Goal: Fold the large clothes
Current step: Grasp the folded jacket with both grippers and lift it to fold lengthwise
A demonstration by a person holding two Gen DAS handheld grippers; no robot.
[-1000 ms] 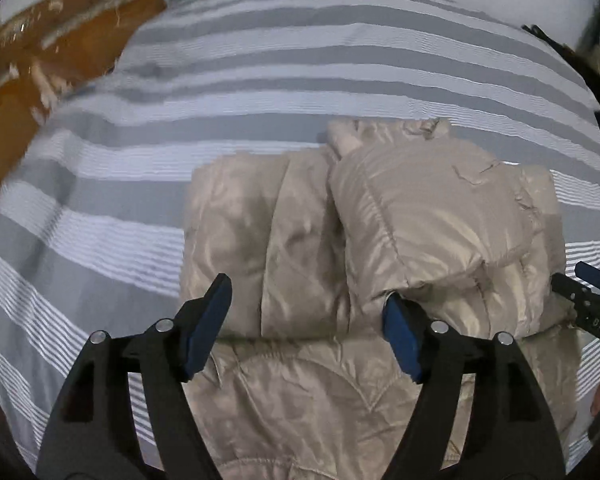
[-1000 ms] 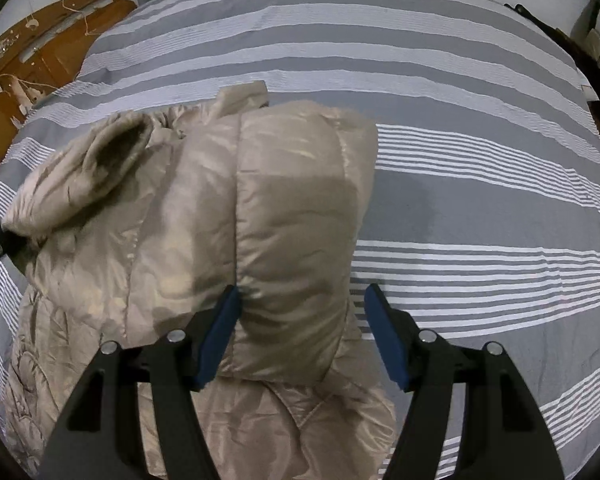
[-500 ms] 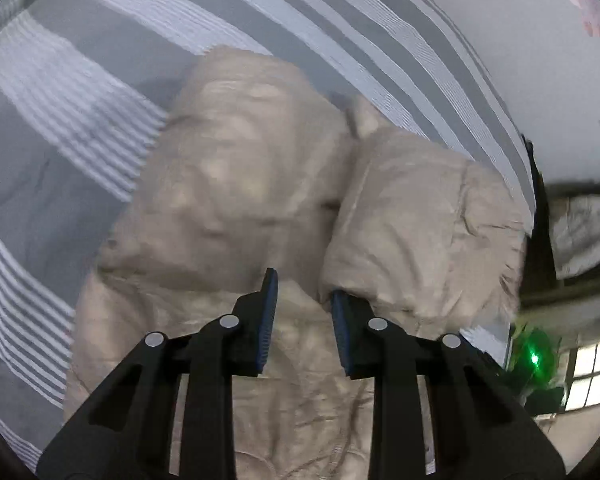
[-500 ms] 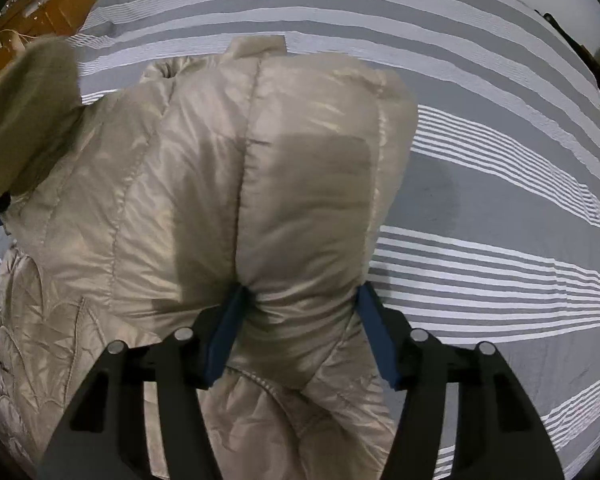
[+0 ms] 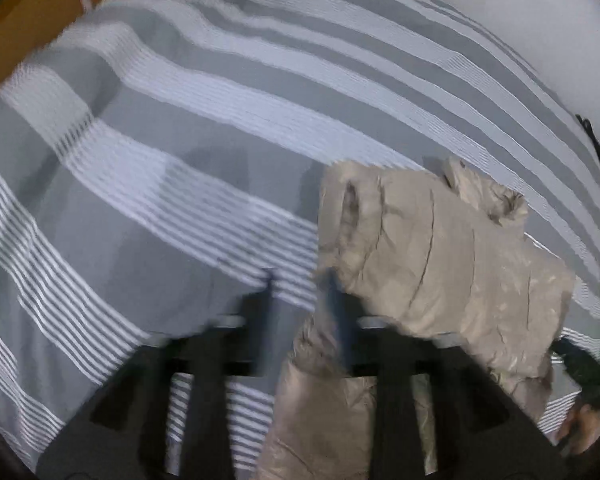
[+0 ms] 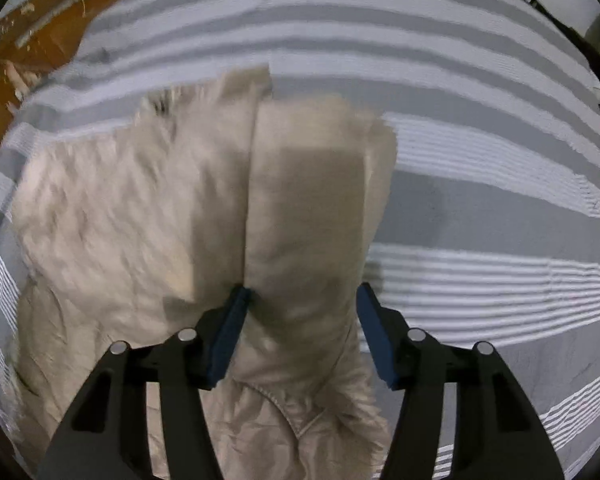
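Striped bedding (image 5: pixel 180 208) bears unlabelled jacket (image 6: pixel 300 208); right gripper (image 6: pixel 300 312) jaws grasping it, left gripper (image 5: pixel 300 300) jaws unclear.

1. I'm counting one puffy beige jacket (image 5: pixel 440 256), and it's lying on the bed.
2. One bed is showing, with a grey and white striped cover (image 5: pixel 220 128).
3. Two grippers are showing: left gripper (image 5: pixel 300 300) and right gripper (image 6: pixel 302 324).
4. Each one is showing two blue-padded fingers (image 6: pixel 228 336), so four in total.
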